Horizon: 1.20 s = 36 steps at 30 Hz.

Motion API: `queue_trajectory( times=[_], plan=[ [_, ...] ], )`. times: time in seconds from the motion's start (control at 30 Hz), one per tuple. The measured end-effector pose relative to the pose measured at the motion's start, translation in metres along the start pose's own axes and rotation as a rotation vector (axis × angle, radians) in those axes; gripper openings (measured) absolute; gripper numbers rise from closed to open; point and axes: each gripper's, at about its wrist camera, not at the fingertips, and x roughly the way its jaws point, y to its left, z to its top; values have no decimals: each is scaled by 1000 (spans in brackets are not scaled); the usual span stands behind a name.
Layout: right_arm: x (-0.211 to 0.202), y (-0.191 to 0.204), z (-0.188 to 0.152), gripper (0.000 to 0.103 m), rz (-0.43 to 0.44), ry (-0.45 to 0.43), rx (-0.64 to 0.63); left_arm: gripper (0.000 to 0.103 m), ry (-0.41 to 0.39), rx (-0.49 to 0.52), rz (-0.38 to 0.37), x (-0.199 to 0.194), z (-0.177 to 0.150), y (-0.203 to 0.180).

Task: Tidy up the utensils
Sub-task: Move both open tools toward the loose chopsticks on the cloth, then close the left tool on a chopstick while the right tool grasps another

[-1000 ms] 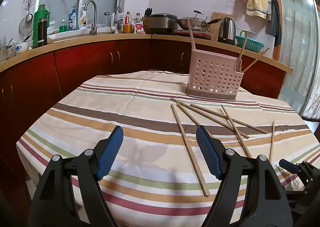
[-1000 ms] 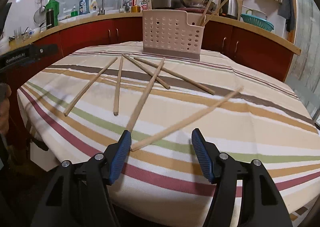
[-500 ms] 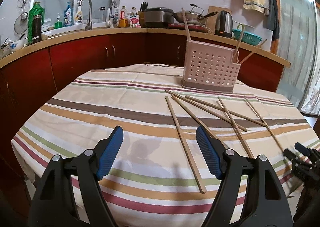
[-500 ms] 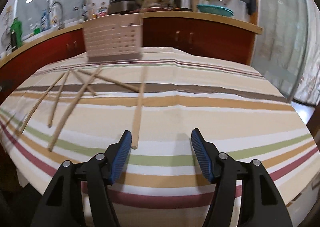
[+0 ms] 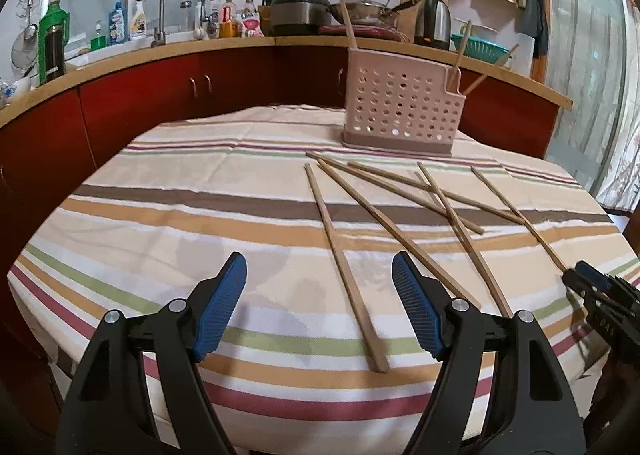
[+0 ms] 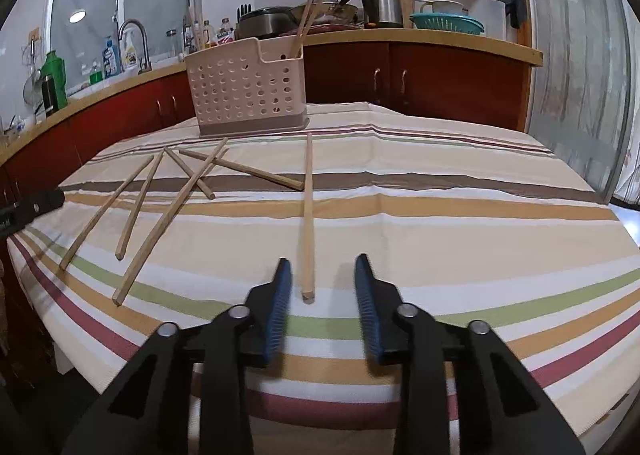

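Left gripper [image 5: 318,311]: your fingers [image 5: 222,305] are spread wide and released, hovering low over the striped surface [image 5: 180,215] with nothing between them. No change from a second ago apart from a slight shift of view. One chopstick [image 5: 344,267] runs away from just inside your right finger, its near end ahead of the fingertips. Four more chopsticks [image 5: 404,191] lie fanned and crossing beyond and to the right of that finger.

The pink holder [image 5: 400,115] stands far ahead, right of your finger line, with three chopsticks already upright in it.

Right gripper [image 6: 323,297]: this is where the change is. A second ago your fingers [image 6: 366,295] stood wide with a chopstick lying at an angle across the gap. Now you have swung round so that the target chopstick [image 6: 308,215] points straight away from you, towards the holder. Its near end sits between the fingertips, closer to the left one. The gap has narrowed by roughly half, but the pads are not yet touching the wood, so the fingers count as released, empty, partway to clenching.

Judgement: the alignment looks good and the pick is about to happen. The stick is off-centre, so the left pad will likely meet it first and nudge it sideways. The holder lies ahead and left of these fingers. Six chopsticks remain on the cloth, so the task is early.
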Motion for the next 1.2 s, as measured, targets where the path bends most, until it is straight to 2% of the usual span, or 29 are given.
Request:
queue_trajectory(
  times=[0.07,0.13,0.2,0.33,0.43,0.63,0.87,0.93,1.03,1.13,1.2],
  plan=[
    [1,-3,0,24,4,-3,9,73,15,2,-13,2,-3,-4],
    [1,-5,0,23,8,-4,13,72,31,20,-23,5,-9,-10],
    [0,-6,0,22,12,-7,15,67,55,45,-33,9,-15,-17],
    [1,-7,-1,19,20,-9,20,48,114,75,-37,19,-27,-21],
    [0,-8,-1,15,29,-9,25,47,106,91,-23,17,-29,-15],
    [1,-6,-1,9,42,-11,26,45,109,24,38,18,-27,17],
    [2,-7,-4,10,56,-32,37,44,85,70,-18,13,-34,7],
    [1,-7,-4,10,59,-31,35,33,76,80,-41,12,-35,4],
    [1,-9,-4,9,75,-30,50,26,65,92,-62,12,-36,2],
    [0,-9,-4,7,88,-25,49,11,62,78,-75,11,-37,4],
    [-2,-8,-5,7,93,-23,47,9,63,65,-83,12,-36,7]
  ],
)
